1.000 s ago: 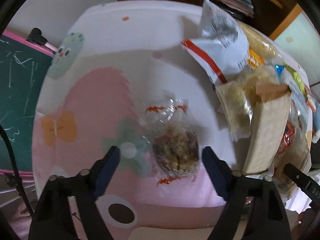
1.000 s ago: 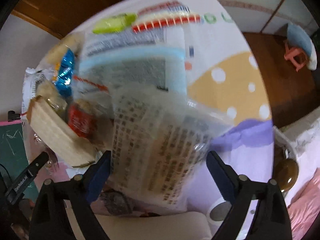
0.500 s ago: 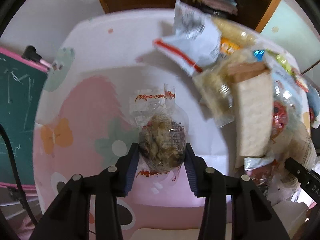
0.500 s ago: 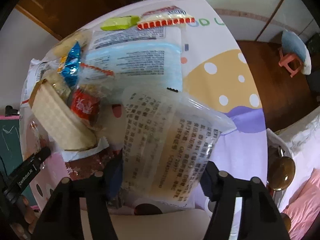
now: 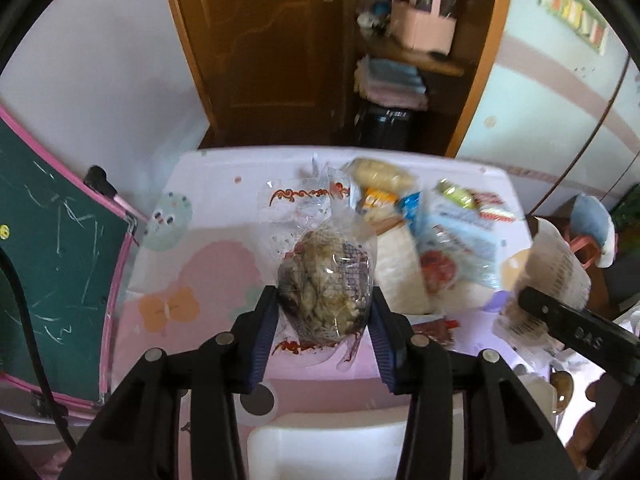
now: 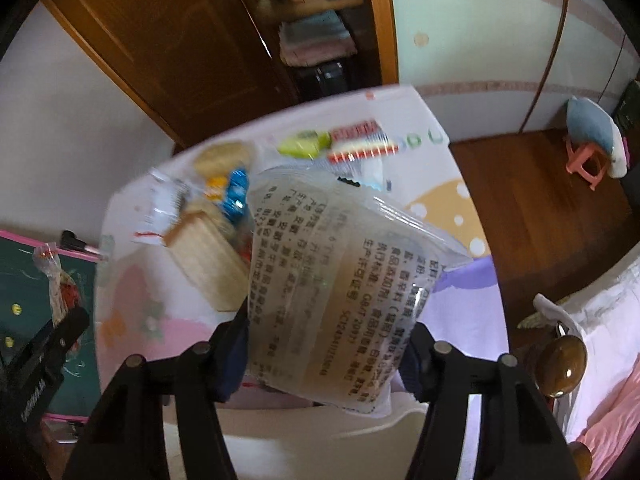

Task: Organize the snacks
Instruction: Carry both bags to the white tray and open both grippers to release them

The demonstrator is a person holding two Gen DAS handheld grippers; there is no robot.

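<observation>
Two grippers are in use, each loaded; the left gripper (image 5: 322,330) has its jaws clamped on a clear bag of brownish clumped snack (image 5: 326,280), held clear above the worktop (image 5: 208,188); the right gripper (image 6: 326,354) has its jaws clamped on a large clear pouch with printed text (image 6: 340,292), likewise lifted off the worktop.

Risks, as judged: both packs are gripped by slick film near the lower end, with most of each pack standing beyond the jaws; slippage or swinging is likely if either hand is turned quickly; the clumped snack may be crushed should the clamp tighten; the two held packs hang near each other, so a collision is possible where the hands converge; the remaining pile (image 5: 432,248), at 2 o'clock from the left gripper, may be disturbed by a low pass.

Count, as far as blur allows: two held packs; one tan block-shaped pack (image 6: 208,260); one green wrapper (image 6: 302,144); one red-and-white striped pack (image 6: 362,148); one small blue wrapper (image 6: 236,196); one pale yellow bag (image 6: 222,158); one white bag with red trim (image 6: 160,212); further items in the pile cannot be separated; one chalkboard (image 5: 44,264) stands at 9 o'clock.
</observation>
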